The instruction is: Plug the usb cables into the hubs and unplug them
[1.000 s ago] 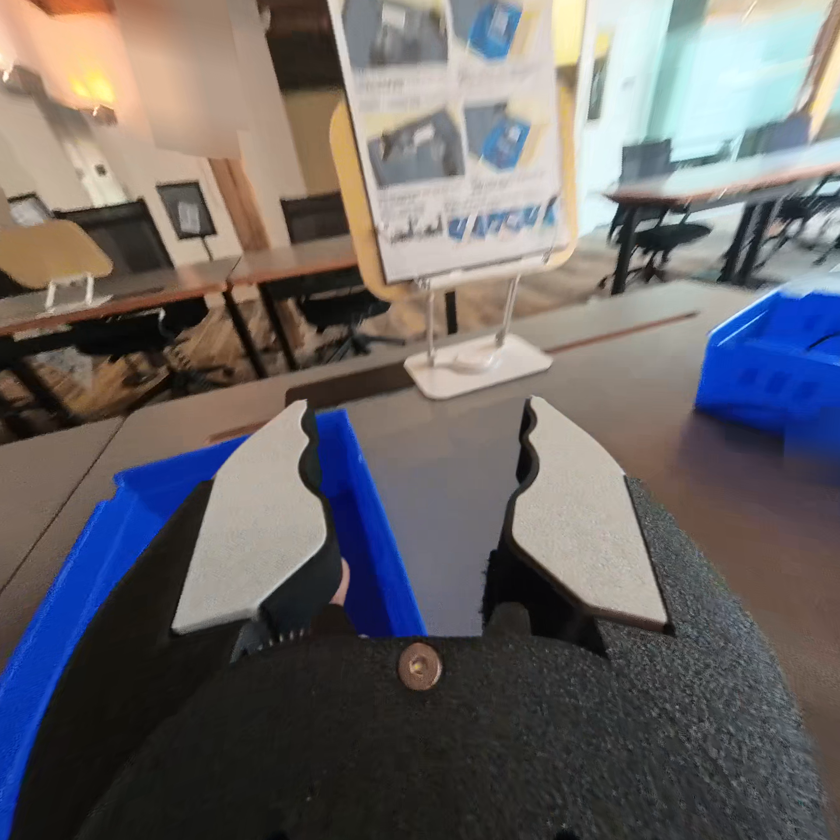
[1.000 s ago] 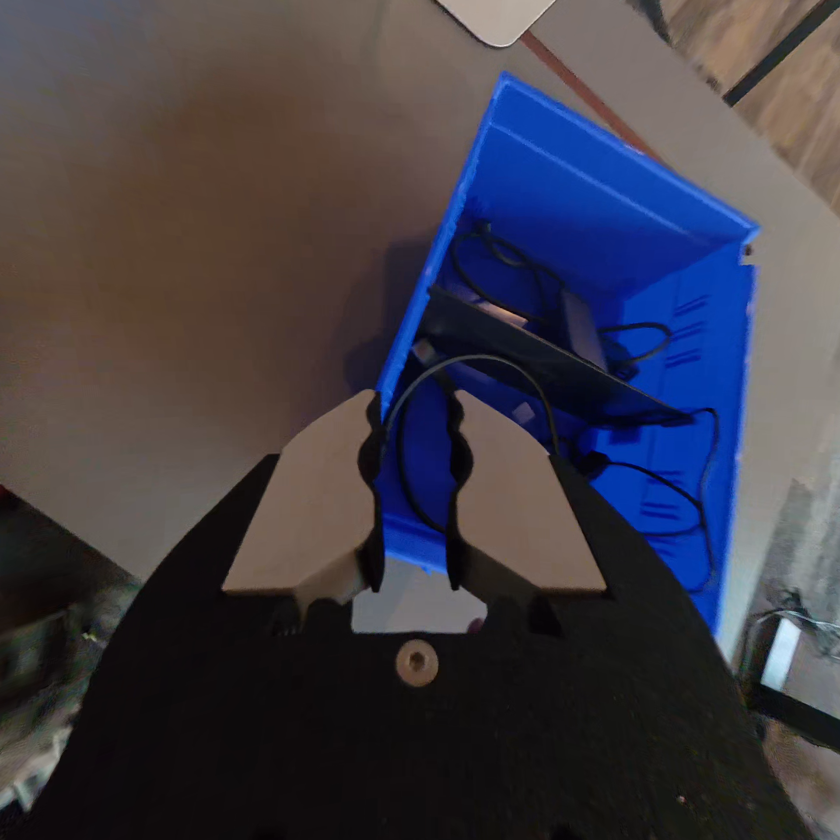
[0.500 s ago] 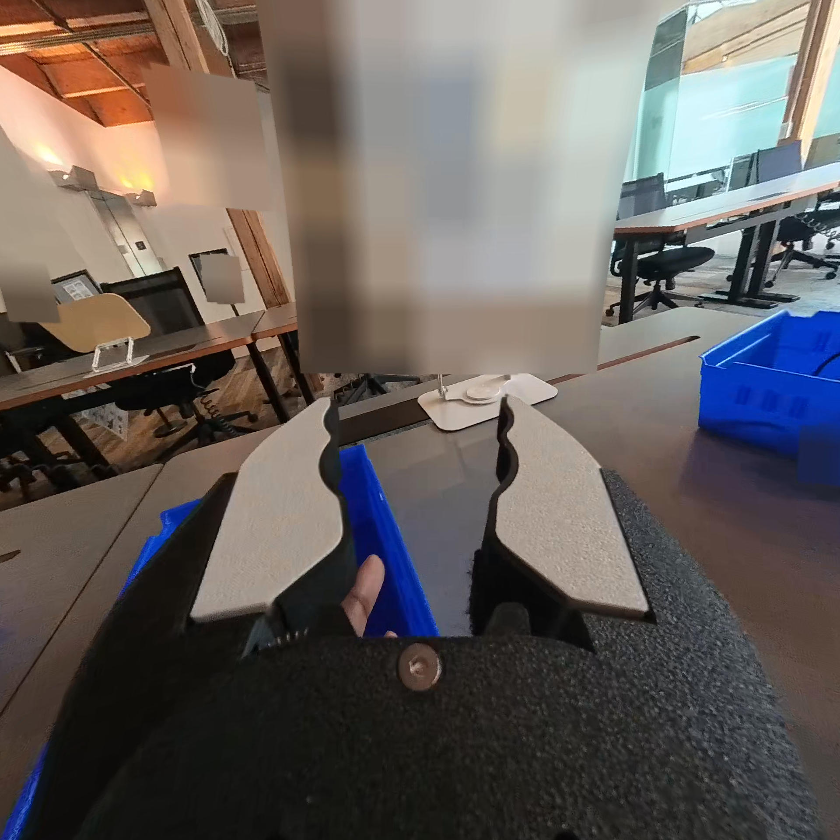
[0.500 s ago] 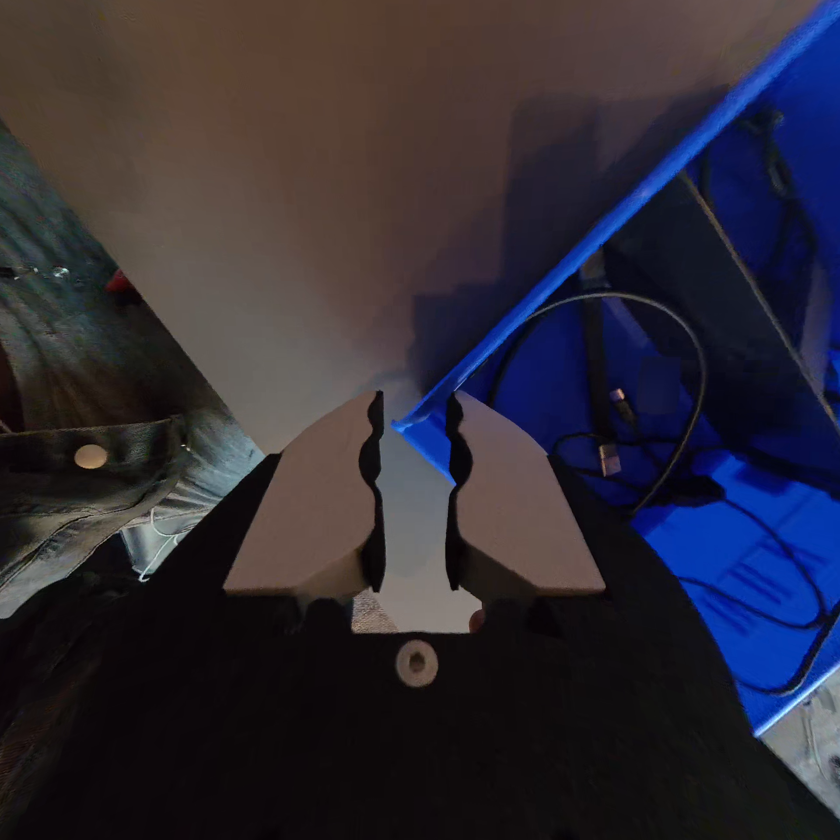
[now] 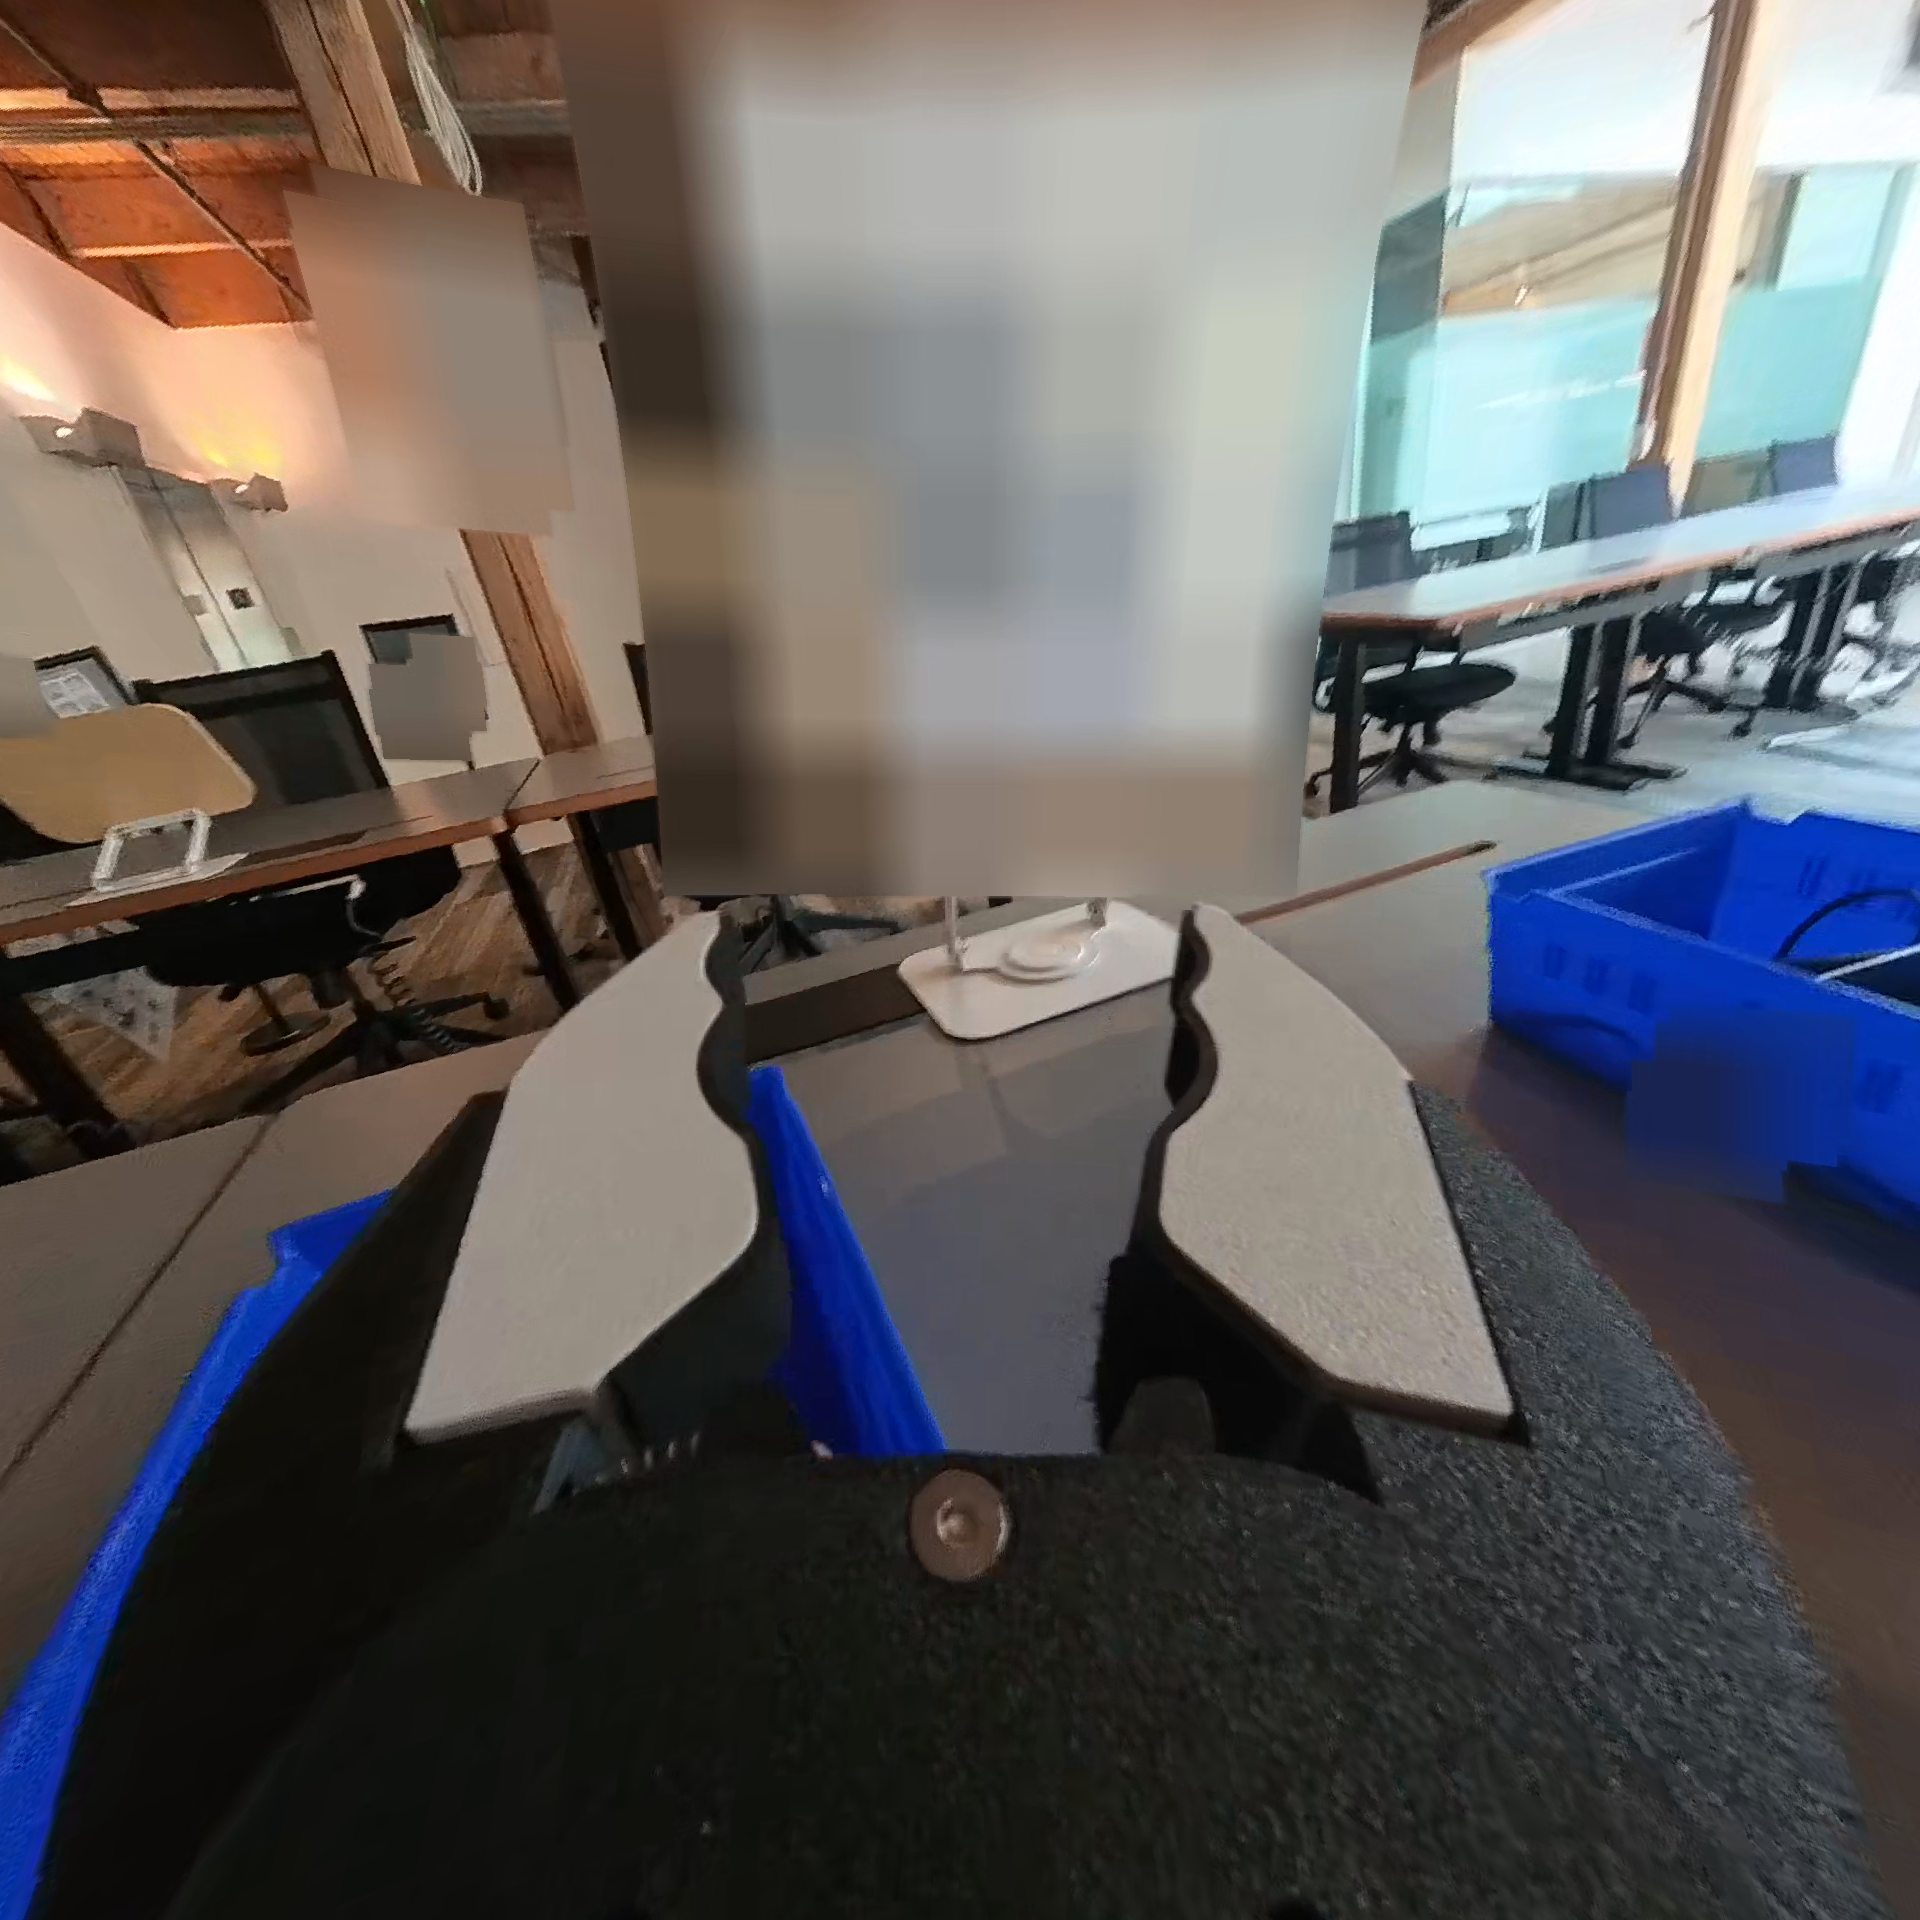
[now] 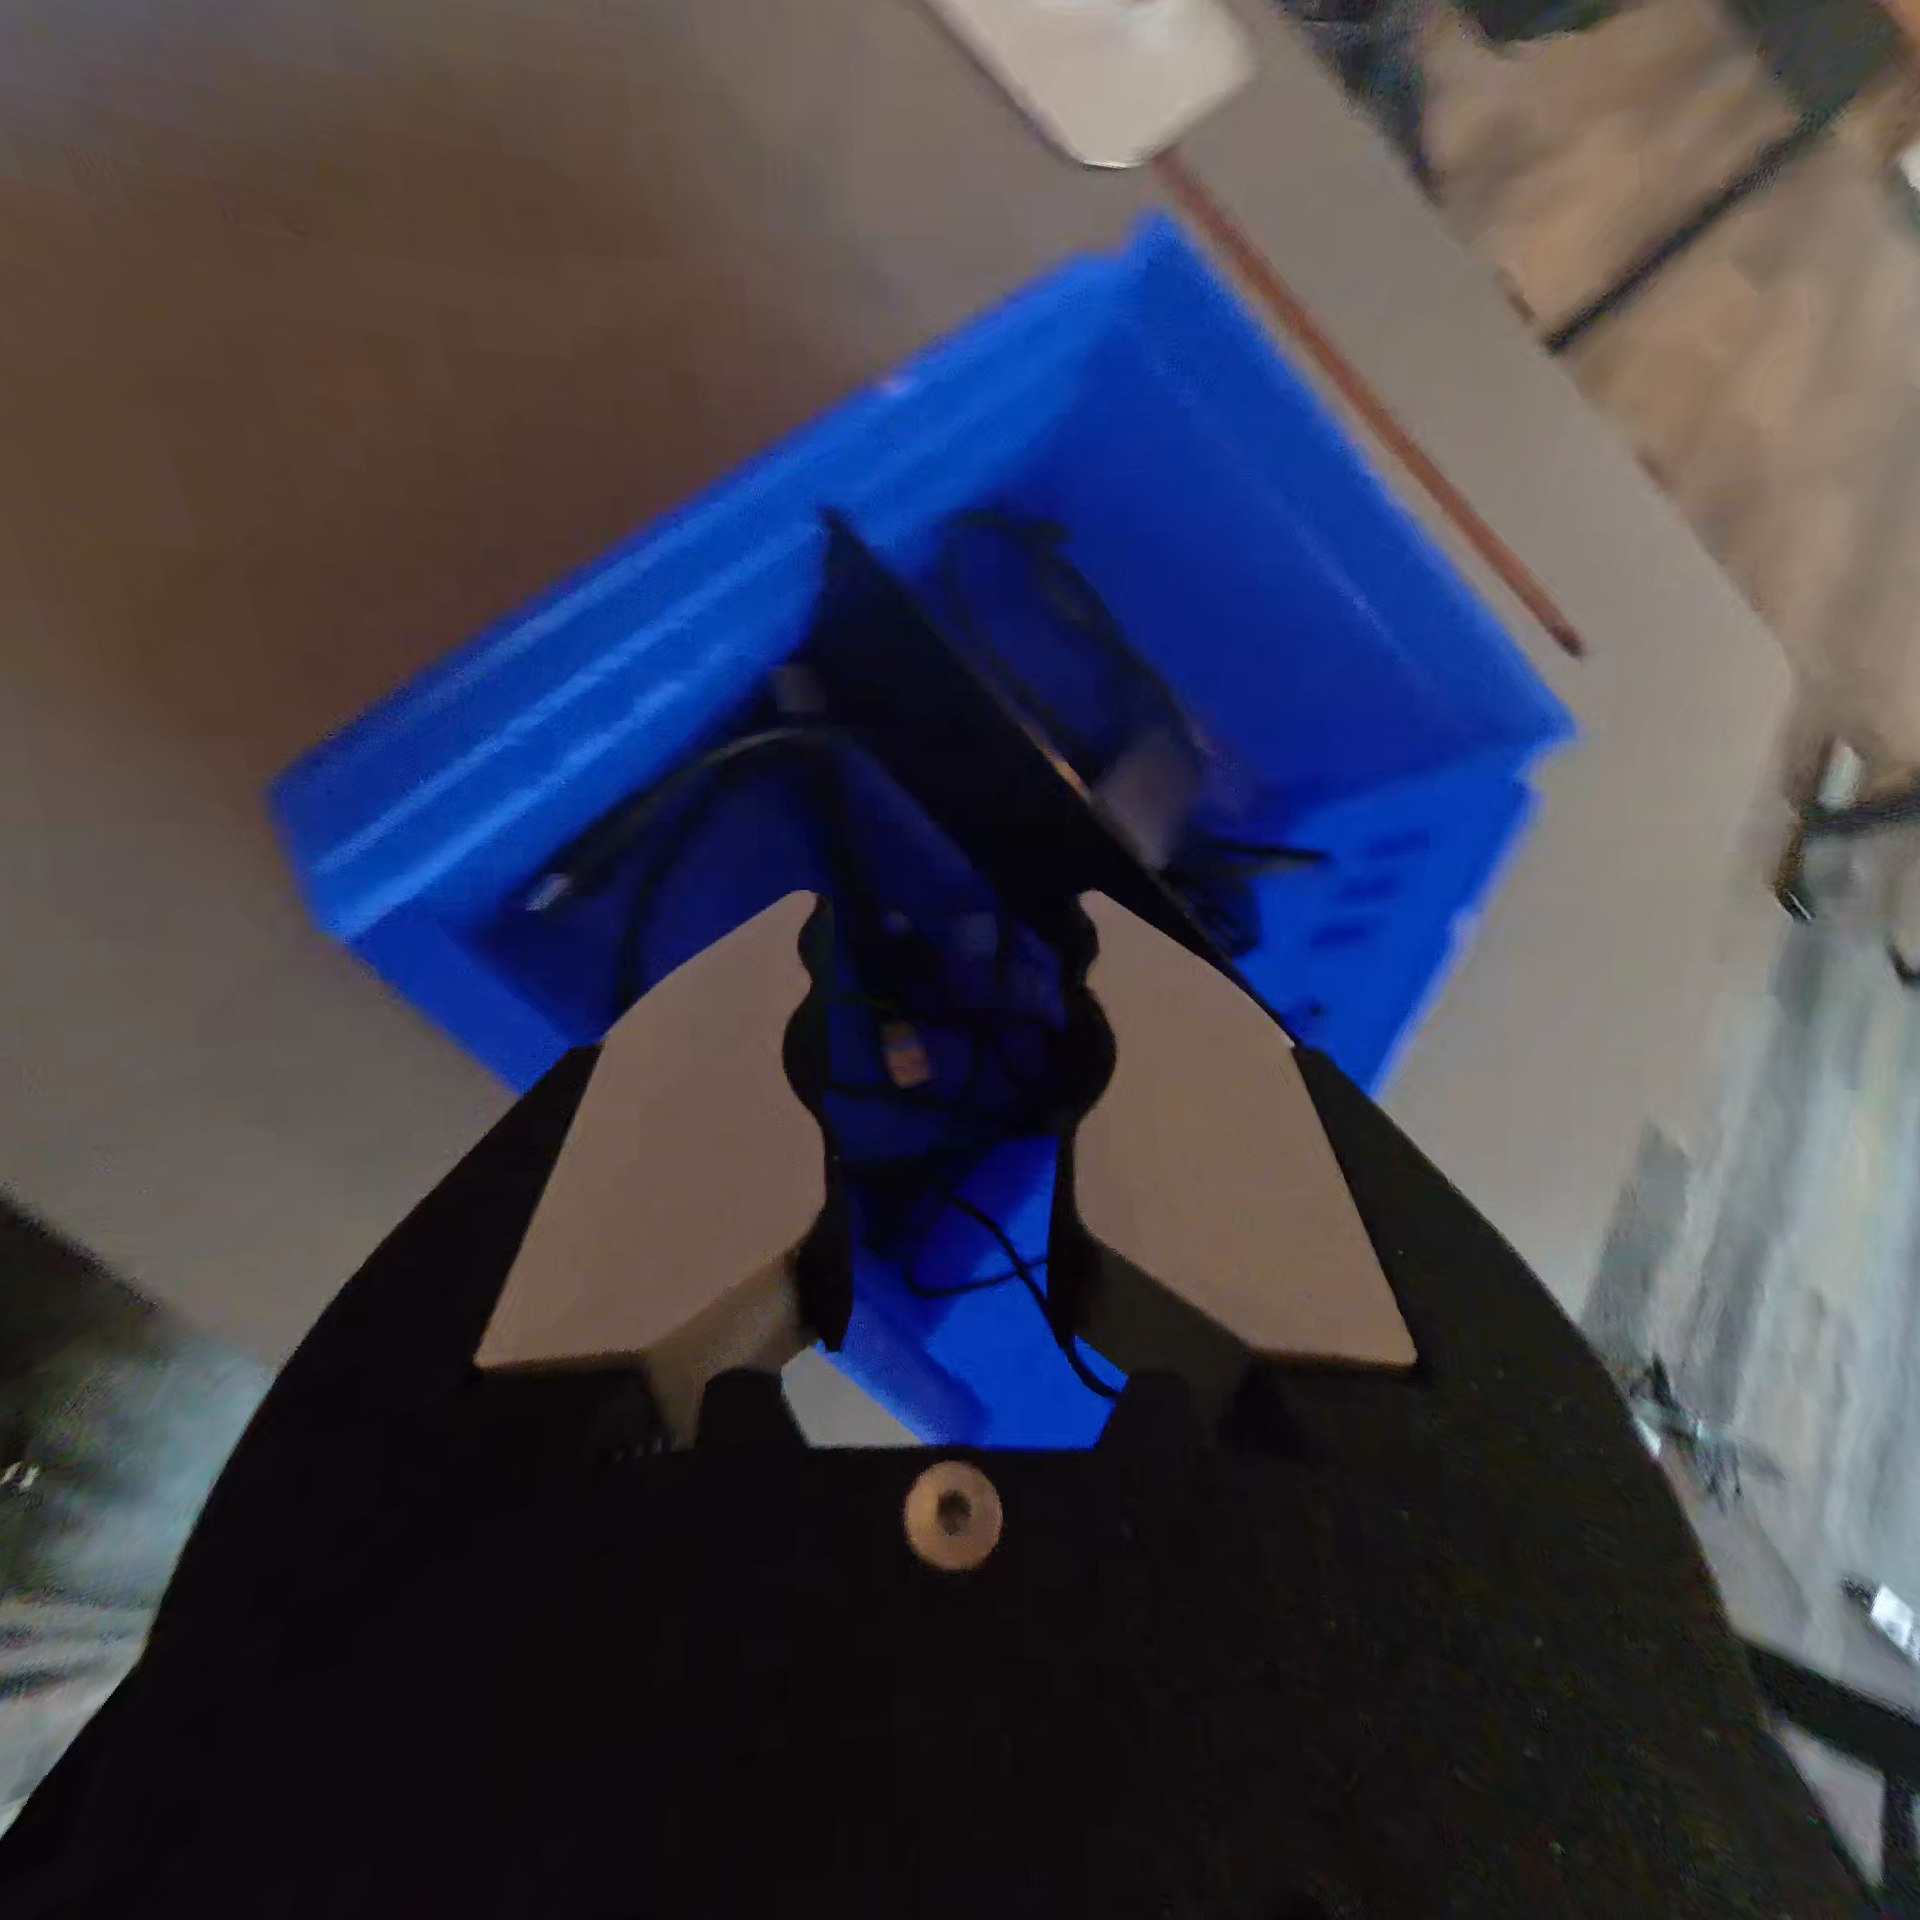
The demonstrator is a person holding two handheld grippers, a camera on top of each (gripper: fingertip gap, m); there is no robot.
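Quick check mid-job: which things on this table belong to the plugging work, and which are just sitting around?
Job:
- blue plastic bin under the right gripper
- black cables inside it
- metal USB plug

Lying about:
- white stand base
- second blue bin under the left gripper

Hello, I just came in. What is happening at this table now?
A person holds one gripper in each hand. The right gripper is open, empty and aimed down into a blue bin holding black USB cables and a dark flat divider. The left gripper is also open and empty, beside a second blue bin. Nothing is grasped or plugged in yet.
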